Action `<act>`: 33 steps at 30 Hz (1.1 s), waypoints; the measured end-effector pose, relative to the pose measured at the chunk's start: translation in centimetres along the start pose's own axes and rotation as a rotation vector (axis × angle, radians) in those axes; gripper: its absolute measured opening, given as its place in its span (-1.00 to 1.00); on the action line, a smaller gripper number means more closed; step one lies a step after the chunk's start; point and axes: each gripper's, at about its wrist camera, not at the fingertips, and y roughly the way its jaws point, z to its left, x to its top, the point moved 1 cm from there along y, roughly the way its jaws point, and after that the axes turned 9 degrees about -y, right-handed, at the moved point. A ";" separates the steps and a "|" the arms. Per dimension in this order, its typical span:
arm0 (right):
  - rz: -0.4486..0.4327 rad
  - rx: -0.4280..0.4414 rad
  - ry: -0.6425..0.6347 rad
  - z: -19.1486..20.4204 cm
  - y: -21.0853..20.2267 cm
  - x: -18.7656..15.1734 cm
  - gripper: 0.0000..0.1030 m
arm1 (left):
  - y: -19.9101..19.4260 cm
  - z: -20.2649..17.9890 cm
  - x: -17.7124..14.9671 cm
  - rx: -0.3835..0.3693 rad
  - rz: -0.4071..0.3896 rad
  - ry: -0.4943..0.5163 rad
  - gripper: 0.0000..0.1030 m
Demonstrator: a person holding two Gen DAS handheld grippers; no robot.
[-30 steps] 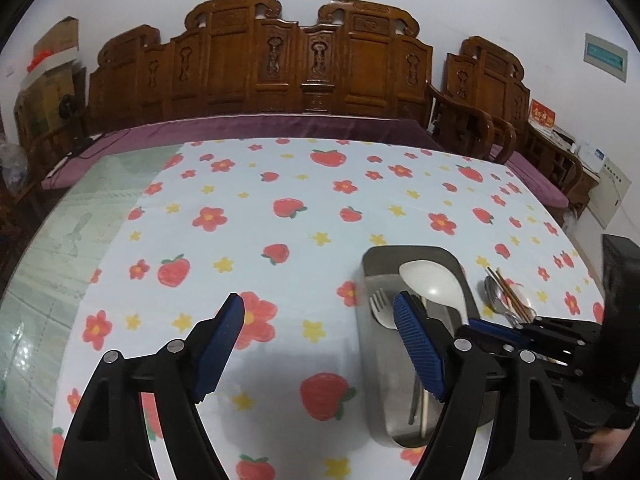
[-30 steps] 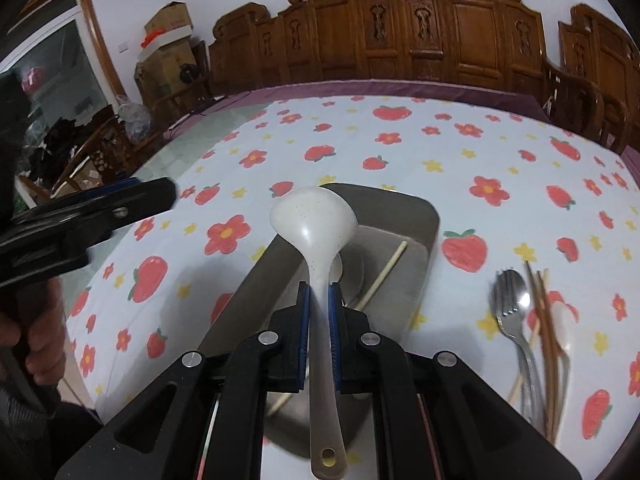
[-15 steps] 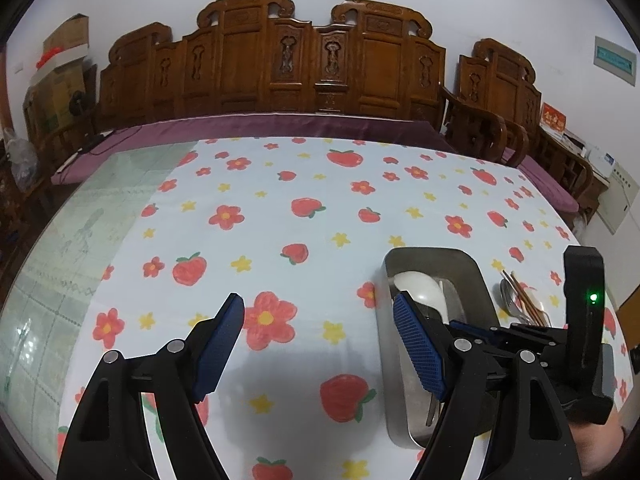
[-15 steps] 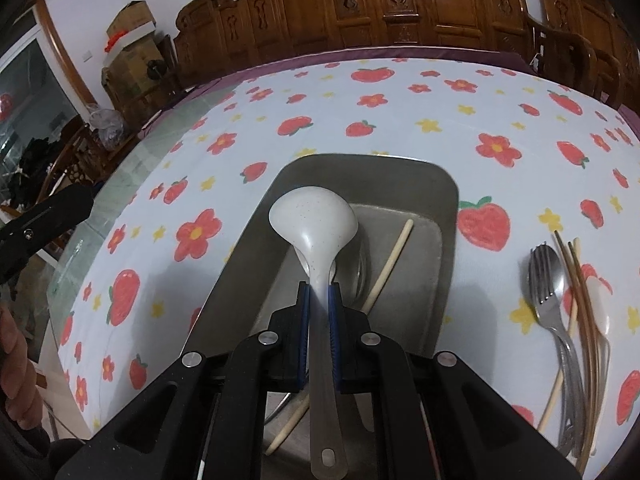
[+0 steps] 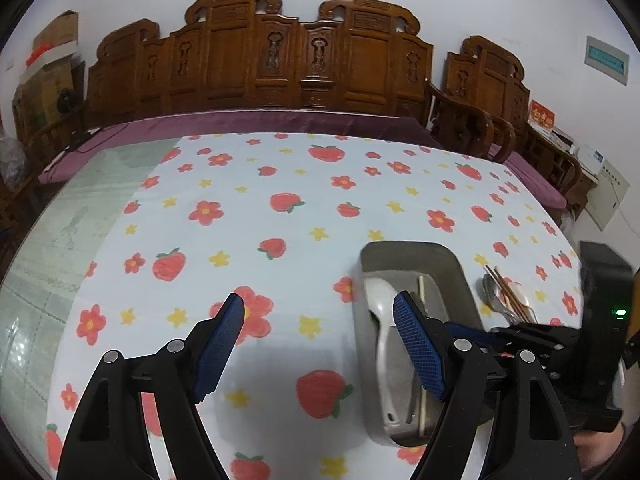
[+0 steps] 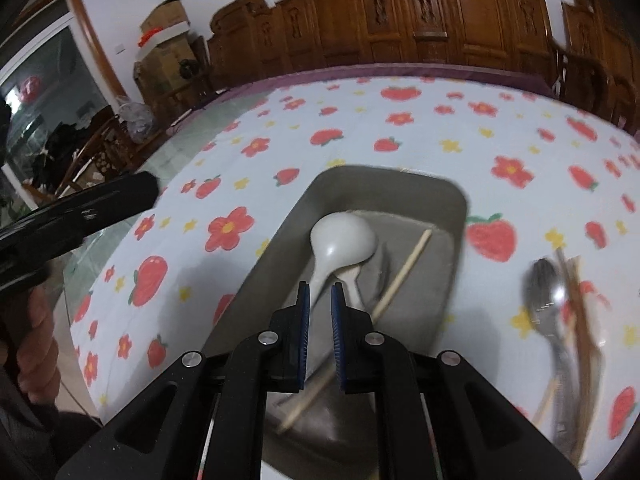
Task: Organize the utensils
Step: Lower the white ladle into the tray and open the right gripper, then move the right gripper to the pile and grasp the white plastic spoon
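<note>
A grey metal tray (image 5: 454, 276) (image 6: 452, 216) lies on the strawberry tablecloth. A white ladle (image 6: 344, 240) (image 5: 380, 320) lies in it beside a pale chopstick (image 6: 404, 272) (image 5: 421, 296). My right gripper (image 6: 320, 294) hovers just above the ladle's handle, its jaws slightly parted and holding nothing. My left gripper (image 5: 318, 304) is open and empty above the cloth, left of the tray. A metal spoon (image 6: 546, 284) (image 5: 490, 288) and brown chopsticks (image 6: 576, 300) (image 5: 510, 294) lie on the cloth right of the tray.
Carved wooden chairs (image 5: 304, 60) line the far edge of the table. A bare glass strip (image 5: 52, 240) runs along the cloth's left side. The left gripper's body (image 6: 76, 212) and the hand holding it show at the left of the right wrist view.
My right gripper has let go of the white ladle, which now lies in the tray, and has drawn back a little. The left gripper stays open.
</note>
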 end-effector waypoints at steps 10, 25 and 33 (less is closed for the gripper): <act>-0.067 -0.111 -0.066 -3.9 -7.1 -2.5 -0.73 | 0.4 -4.7 -0.8 -0.042 0.001 0.065 0.43; -0.061 -0.273 -0.038 -12.4 -11.3 -7.5 -0.57 | 0.5 -11.5 -3.6 -0.113 -0.009 0.138 0.43; 0.022 -0.263 -0.009 -15.1 -8.5 -9.9 -0.57 | 1.1 -14.3 -5.5 -0.140 0.015 0.176 0.43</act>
